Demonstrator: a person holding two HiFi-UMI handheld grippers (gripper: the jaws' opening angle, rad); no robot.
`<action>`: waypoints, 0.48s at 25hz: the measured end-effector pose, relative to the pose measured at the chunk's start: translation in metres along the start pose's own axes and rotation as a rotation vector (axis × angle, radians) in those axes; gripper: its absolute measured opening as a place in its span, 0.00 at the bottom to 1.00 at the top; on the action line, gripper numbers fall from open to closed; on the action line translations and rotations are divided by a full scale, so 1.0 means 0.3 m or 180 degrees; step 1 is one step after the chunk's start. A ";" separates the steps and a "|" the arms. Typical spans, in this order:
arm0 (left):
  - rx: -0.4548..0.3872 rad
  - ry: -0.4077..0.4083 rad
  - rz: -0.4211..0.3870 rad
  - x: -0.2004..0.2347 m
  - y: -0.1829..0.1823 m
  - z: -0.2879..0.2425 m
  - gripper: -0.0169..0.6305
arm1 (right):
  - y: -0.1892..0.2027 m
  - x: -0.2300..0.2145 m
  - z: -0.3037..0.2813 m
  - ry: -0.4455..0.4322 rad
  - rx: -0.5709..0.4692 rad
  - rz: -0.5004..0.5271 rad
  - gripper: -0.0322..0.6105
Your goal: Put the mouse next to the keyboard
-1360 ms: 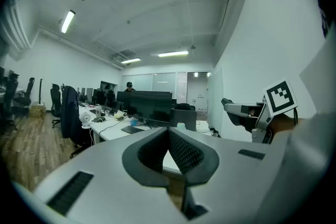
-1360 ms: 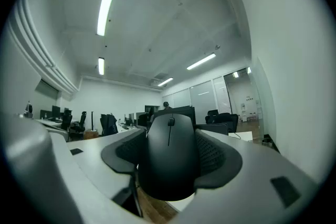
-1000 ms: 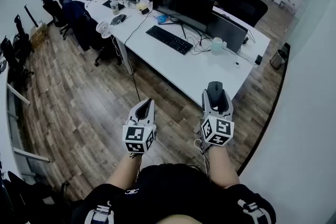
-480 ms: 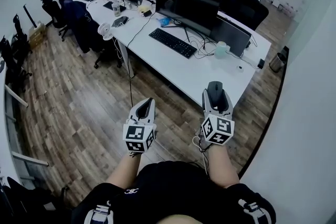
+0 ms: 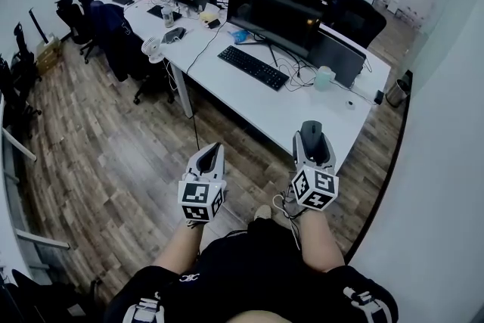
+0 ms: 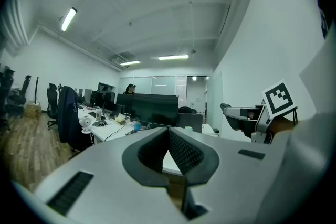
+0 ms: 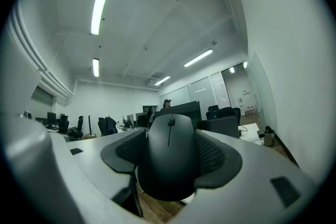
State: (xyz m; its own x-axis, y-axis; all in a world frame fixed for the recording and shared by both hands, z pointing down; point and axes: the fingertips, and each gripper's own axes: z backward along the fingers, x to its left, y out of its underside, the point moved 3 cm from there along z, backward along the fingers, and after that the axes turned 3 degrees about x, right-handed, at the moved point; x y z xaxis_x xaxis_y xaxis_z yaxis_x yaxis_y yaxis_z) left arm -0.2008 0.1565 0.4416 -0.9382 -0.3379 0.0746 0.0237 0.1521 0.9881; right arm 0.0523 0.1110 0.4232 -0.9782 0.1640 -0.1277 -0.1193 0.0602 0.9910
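My right gripper (image 5: 312, 141) is shut on a black mouse (image 7: 169, 157), which fills the space between its jaws in the right gripper view and shows as a dark oval (image 5: 311, 134) in the head view. It hovers near the front edge of the white desk (image 5: 257, 113). A black keyboard (image 5: 252, 67) lies on that desk in front of a wide dark monitor (image 5: 276, 11), well ahead and left of the mouse. My left gripper (image 5: 208, 156) is shut with nothing in it, held over the wooden floor; its jaws (image 6: 169, 148) meet at the tips.
Cables, a pale cup (image 5: 325, 77) and a laptop lid (image 5: 342, 59) sit right of the keyboard. More desks, monitors and office chairs (image 5: 115, 34) stand at the left and back. A bin (image 5: 396, 91) is at the right by the wall. A person sits at the far desk.
The view has shifted closer to the desk; both grippers keep their pose, right one still holding the mouse, and the desk edge now lies just ahead of it.
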 end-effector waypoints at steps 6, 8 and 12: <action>0.0084 -0.0019 0.0000 0.080 0.017 -0.094 0.05 | 0.023 -0.001 -0.113 0.0049 0.0020 -0.0055 0.53; 0.0072 -0.0074 -0.0030 0.106 0.008 -0.138 0.05 | 0.030 -0.013 -0.164 0.0068 0.0024 -0.0077 0.53; 0.0047 -0.0137 -0.0067 0.158 0.002 -0.243 0.05 | 0.062 -0.050 -0.288 0.0087 0.0071 -0.0254 0.53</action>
State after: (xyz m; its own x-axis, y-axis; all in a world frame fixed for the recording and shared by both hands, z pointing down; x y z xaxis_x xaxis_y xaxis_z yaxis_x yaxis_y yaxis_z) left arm -0.2201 0.0730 0.4557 -0.9525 -0.3008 0.0477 -0.0008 0.1592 0.9873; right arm 0.0502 0.0247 0.4470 -0.9700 0.1309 -0.2049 -0.1936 0.0940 0.9766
